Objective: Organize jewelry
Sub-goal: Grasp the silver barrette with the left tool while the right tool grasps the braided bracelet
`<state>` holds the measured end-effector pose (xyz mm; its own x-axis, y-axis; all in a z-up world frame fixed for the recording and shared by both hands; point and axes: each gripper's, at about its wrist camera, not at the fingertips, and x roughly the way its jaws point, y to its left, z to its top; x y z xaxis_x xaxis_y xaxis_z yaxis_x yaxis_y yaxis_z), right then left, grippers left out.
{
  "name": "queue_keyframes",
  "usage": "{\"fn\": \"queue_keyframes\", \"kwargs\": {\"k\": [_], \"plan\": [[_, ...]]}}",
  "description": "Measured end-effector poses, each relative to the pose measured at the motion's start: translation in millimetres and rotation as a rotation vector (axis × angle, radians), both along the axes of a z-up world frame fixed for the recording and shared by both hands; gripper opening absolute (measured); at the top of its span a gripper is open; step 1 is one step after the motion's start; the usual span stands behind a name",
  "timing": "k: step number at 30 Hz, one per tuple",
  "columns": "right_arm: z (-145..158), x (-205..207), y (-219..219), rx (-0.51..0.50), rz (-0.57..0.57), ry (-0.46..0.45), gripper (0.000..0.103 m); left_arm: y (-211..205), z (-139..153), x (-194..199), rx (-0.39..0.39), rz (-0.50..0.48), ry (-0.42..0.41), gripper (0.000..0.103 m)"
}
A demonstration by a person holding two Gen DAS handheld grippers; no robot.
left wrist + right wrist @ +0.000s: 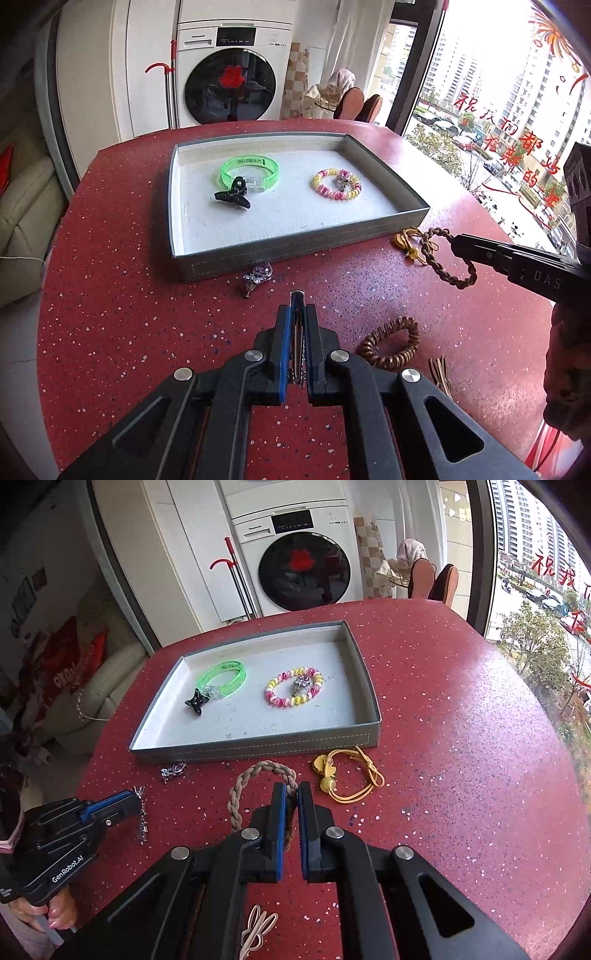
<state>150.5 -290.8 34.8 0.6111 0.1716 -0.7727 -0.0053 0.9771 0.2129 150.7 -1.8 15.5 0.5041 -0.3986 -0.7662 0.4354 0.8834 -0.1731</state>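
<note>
The left gripper (297, 299), at the bottom centre of its own view, is clamped on a thin silver chain (142, 814); in the right wrist view that chain hangs from its tip at the lower left, over the red speckled table (461, 775). The right gripper (291, 794), at the lower centre of its view, is closed on a braided brown cord bracelet (251, 779), whose loop arches up and to the left of the jaws. In the left wrist view the same bracelet (448, 258) hangs from the tip at the right edge, just clear of the table.

The grey tray (295, 254) fills the middle of both views, above the gripper tips. Inside it lie a green translucent bangle (249, 171) with a black hair claw (232, 195) touching its lower edge, and to the right, apart from them, a pink and yellow bead bracelet (336, 182). Just below the tray's front wall sit a small silver charm (256, 277) and a yellow cord bracelet (347, 775). A brown wooden bead bracelet (389, 341) lies to the right of the left gripper.

The left gripper's body reads "GenRobot.AI"; the right one shows "DAS". The washing machine (232, 74) in the upper centre carries a brand mark too small to read surely. Red Chinese characters (517, 140) run across the window at the upper right. The bangle bears green print I cannot make out.
</note>
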Motion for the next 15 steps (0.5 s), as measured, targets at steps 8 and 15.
{"fn": "queue_keyframes", "kwargs": {"k": [8, 15], "plan": [[16, 28, 2, 0.002, 0.016, -0.026, 0.007, -3, 28, 24, -0.037, 0.024, -0.051, 0.024], [16, 66, 1, 0.029, 0.008, -0.012, 0.007, -11, 38, 58, -0.04, 0.047, -0.057, 0.024]]}}
